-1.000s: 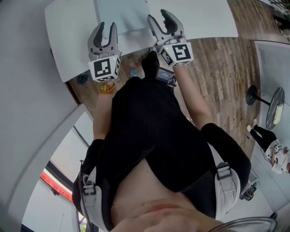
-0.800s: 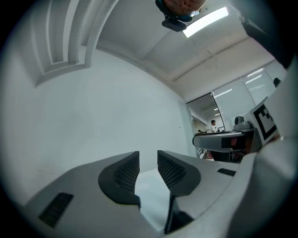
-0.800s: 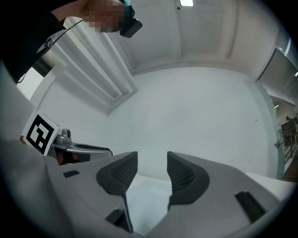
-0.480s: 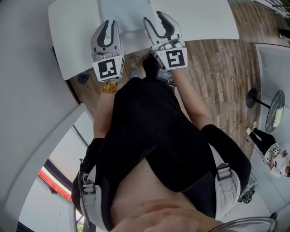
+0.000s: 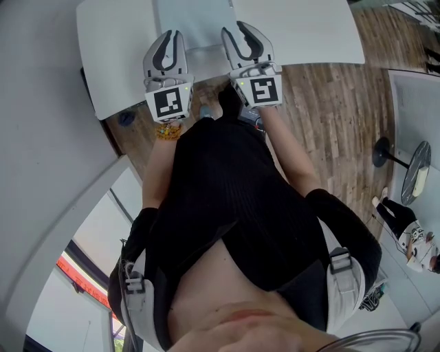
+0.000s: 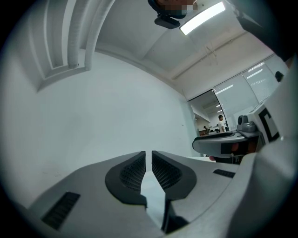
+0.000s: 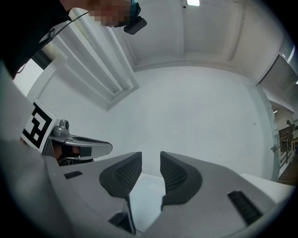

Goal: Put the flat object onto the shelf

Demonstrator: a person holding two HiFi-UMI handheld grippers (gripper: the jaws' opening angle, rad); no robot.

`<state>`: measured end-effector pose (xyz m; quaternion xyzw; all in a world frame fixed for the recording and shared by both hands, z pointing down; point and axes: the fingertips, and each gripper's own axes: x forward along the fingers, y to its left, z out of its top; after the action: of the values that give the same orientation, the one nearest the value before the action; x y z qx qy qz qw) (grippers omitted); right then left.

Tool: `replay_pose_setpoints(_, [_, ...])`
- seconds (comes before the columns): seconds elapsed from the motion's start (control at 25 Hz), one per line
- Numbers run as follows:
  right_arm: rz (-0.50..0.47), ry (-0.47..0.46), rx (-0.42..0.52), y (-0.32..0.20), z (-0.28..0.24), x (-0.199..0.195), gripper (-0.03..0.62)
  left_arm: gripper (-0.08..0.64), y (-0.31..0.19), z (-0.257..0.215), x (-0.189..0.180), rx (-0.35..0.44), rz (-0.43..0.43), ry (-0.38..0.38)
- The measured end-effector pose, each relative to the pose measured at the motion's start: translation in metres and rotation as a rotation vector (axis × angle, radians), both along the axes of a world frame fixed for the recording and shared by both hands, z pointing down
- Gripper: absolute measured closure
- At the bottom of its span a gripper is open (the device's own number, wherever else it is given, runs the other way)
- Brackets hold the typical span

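Lying on the table [image 5: 113,48] is a flat object [image 5: 193,20] (pale grey, rectangular).

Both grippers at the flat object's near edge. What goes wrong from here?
1. Both pairs of jaws have just been closing, the left gripper almost shut, the right gripper gapped, yet the flat object seems to lie below them, not between them: they may close on air.
2. It lies near the edge of the table; a nudge could slide it off.

Open tabletop [image 5: 302,27] right of the flat sheet [image 5: 196,20]; white wall [image 6: 102,116] straight ahead.
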<state>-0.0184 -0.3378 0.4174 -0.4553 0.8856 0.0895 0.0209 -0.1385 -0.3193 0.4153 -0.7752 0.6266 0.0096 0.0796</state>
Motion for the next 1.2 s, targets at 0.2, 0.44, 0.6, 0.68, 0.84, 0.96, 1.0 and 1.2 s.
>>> replay_pose_setpoints(0.2, [-0.014,-0.025,-0.011,-0.003,0.003,-0.008,0.479,0.517,-0.005,0.002,-0.005,0.006,-0.001,-0.004])
replay_pose_setpoints(0.44, [-0.016,-0.005,-0.032,-0.009,0.009,-0.012,0.499,0.518,-0.008,0.002,-0.005,0.013,0.003,0.010])
replay_pose_setpoints(0.6, [-0.002,0.026,-0.049,-0.018,0.015,-0.012,0.523,0.522,-0.015,0.004,-0.011,-0.002,-0.006,0.012])
replay_pose_setpoints(0.68, [0.008,0.024,-0.061,-0.025,0.019,-0.011,0.531,0.523,-0.020,0.007,-0.014,-0.004,-0.009,0.010])
replay_pose_setpoints(0.84, [0.021,0.024,-0.081,-0.038,0.025,-0.009,0.532,0.525,-0.030,0.015,-0.019,-0.021,-0.018,0.012])
replay_pose_setpoints(0.96, [0.022,0.024,-0.090,-0.046,0.028,-0.007,0.532,0.525,-0.038,0.022,-0.021,-0.037,-0.028,0.011])
replay_pose_setpoints(1.0, [0.024,0.027,-0.093,-0.050,0.029,-0.006,0.532,0.525,-0.041,0.022,-0.021,-0.040,-0.029,0.010])
replay_pose_setpoints(1.2, [0.019,0.032,-0.109,-0.067,0.035,-0.007,0.534,0.525,-0.054,0.028,-0.027,-0.060,-0.043,0.018])
